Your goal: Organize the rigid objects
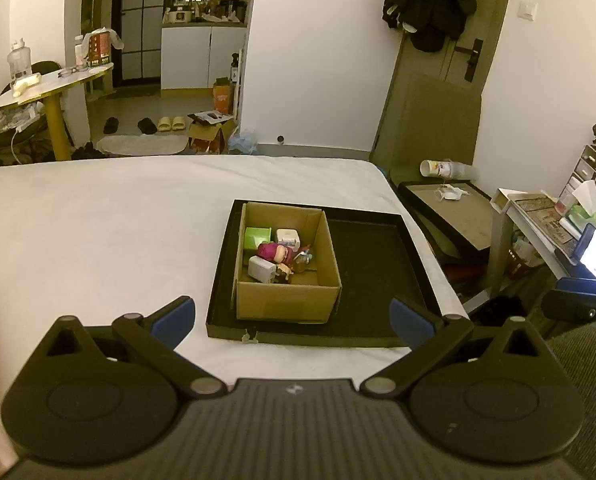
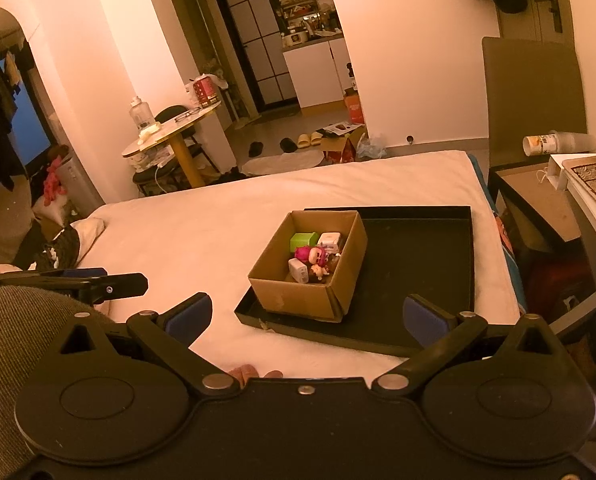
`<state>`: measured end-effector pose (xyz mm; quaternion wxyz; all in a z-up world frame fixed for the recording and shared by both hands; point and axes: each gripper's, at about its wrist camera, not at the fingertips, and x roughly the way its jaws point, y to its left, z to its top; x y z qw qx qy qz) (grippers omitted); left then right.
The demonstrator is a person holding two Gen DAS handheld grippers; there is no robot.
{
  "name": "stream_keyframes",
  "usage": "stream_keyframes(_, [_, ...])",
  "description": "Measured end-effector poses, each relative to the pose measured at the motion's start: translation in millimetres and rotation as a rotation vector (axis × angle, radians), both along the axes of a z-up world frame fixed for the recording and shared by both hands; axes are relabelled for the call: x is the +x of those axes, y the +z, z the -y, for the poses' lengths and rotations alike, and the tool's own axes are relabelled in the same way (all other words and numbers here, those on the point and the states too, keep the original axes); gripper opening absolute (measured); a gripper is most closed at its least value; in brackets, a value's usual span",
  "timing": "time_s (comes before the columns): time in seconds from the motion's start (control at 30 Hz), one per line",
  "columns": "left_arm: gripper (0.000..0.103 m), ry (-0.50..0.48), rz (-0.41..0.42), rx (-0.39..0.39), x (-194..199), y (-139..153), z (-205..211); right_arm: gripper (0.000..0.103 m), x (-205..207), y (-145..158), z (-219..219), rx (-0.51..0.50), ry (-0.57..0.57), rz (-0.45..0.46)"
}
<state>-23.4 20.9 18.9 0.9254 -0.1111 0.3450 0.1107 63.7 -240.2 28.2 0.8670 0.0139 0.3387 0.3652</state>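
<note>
Both of your hand-held grippers, left hand-held gripper (image 1: 292,316) and right hand-held gripper (image 2: 307,314), hung wide open and empty; the toys sat in the cardboard box (image 1: 286,292) at the tray's (image 1: 369,272) left edge, so sorting seemed finished or unstarted.

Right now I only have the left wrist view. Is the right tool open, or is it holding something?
Observer: The right tool is open and empty, pointed at the cardboard box.
Operator: Anything on the bed left of the tray?
Observer: A crumpled white cloth lies at the bed's left edge, well apart from the black tray.
Operator: Anything under that tool?
Observer: Only the person's fingertips, showing just beneath its body.
</note>
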Motion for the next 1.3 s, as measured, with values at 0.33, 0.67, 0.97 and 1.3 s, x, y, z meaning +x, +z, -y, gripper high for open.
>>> stream_keyframes(0.33, [0.103, 0.001, -0.003, -0.001, 0.1, 0.9, 0.1, 0.103, -0.2, -2.1, -0.7, 0.003, 0.004, -0.006])
stream_keyframes(0.67, [0.103, 0.0, -0.005, 0.003, 1.3, 0.4, -0.2, 0.103, -0.3, -2.1, -0.7, 0.0, 0.001, -0.004])
stream_keyframes(0.97, [0.103, -0.002, -0.008, 0.004, 1.1, -0.2, -0.6, 0.103, -0.6, -2.7, -1.0, -0.002, -0.001, -0.003])
stream_keyframes(1.3, [0.103, -0.002, -0.01, 0.003, 0.7, -1.3, -0.8, 0.103, -0.4, -3.3, -1.0, 0.005, 0.0, 0.0])
